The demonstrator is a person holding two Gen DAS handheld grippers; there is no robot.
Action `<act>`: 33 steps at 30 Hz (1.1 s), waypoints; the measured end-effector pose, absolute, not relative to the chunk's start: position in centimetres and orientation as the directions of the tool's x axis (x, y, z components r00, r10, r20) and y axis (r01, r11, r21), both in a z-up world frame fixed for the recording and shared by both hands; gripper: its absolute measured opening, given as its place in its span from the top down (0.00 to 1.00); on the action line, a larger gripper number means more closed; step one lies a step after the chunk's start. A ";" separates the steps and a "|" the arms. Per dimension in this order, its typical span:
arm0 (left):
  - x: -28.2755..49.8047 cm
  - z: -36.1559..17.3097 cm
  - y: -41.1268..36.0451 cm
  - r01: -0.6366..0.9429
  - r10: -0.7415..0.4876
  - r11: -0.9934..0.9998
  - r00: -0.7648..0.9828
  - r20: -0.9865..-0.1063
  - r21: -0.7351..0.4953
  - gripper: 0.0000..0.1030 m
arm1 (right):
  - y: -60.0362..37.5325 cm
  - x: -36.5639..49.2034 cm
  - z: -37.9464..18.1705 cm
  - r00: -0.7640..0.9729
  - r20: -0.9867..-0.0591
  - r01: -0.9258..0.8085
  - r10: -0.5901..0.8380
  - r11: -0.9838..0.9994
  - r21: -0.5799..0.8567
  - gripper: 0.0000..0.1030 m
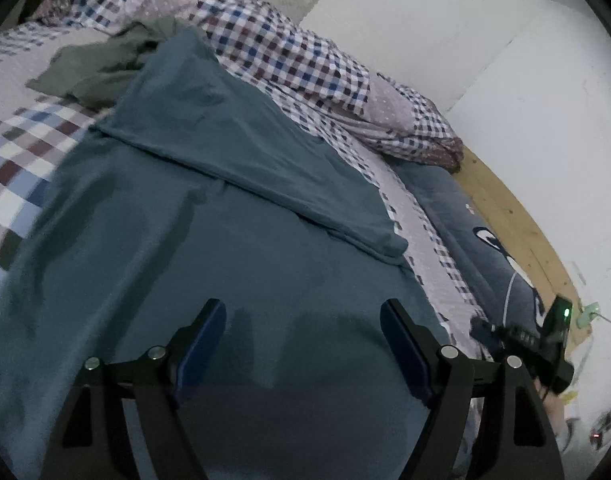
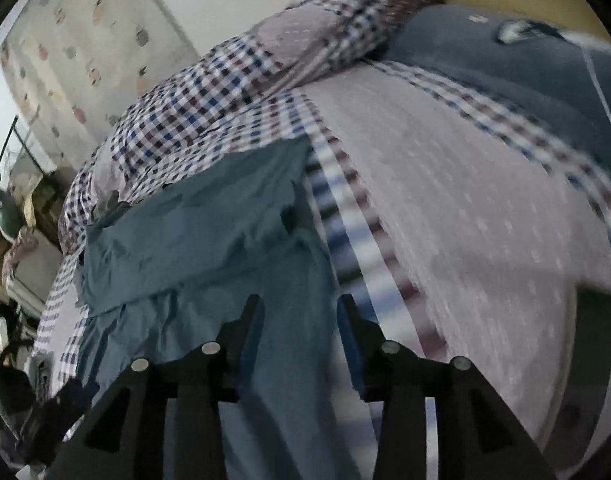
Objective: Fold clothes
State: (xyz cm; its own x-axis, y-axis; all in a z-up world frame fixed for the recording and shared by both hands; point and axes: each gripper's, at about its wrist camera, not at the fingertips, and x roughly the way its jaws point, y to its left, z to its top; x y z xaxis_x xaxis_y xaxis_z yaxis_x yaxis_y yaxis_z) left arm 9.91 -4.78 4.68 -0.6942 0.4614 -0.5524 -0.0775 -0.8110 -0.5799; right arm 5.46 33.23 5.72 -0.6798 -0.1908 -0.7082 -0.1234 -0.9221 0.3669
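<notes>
A teal garment [image 1: 233,240] lies spread on the bed, with one part folded over on top as a long slanted flap [image 1: 241,136]. My left gripper [image 1: 303,308] hovers low over its near part, jaws wide apart and open, with only flat cloth showing between the fingers [image 1: 209,328]. In the blurred right wrist view the same teal garment [image 2: 209,232] lies wrinkled at the left. My right gripper [image 2: 299,300] stands over its right edge, jaws partly apart and open, with no cloth pinched between them.
An olive green garment [image 1: 101,68] lies crumpled beyond the teal one. A checked quilt [image 1: 289,52] is bunched along the far side by the white wall. A dark blue pillow [image 1: 477,232] and wooden bed frame [image 1: 517,216] are at the right. Lilac sheet [image 2: 465,200] lies to the right.
</notes>
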 end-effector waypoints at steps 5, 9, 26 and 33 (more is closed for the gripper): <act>11.9 6.5 -6.6 -0.056 0.361 -0.855 -0.780 -0.512 -0.516 0.19 | 34.6 7.1 3.0 -0.672 -0.720 -0.213 -0.175 -0.885 0.414 0.58; 12.6 7.2 -7.4 -0.029 0.226 -0.925 -0.845 -0.486 -0.379 0.18 | 34.4 6.0 2.7 -0.707 -0.694 -0.215 -0.139 -0.892 0.398 0.58; 4.8 1.5 -8.6 0.195 0.044 -0.916 -0.820 -0.571 -0.352 0.18 | 31.2 4.4 -0.3 -0.741 -0.642 -0.005 -0.200 -0.953 0.303 0.53; 3.8 0.7 -7.9 0.171 0.062 -0.930 -0.800 -0.597 -0.326 0.06 | 31.1 4.0 -1.5 -0.747 -0.629 0.009 -0.215 -0.950 0.313 0.52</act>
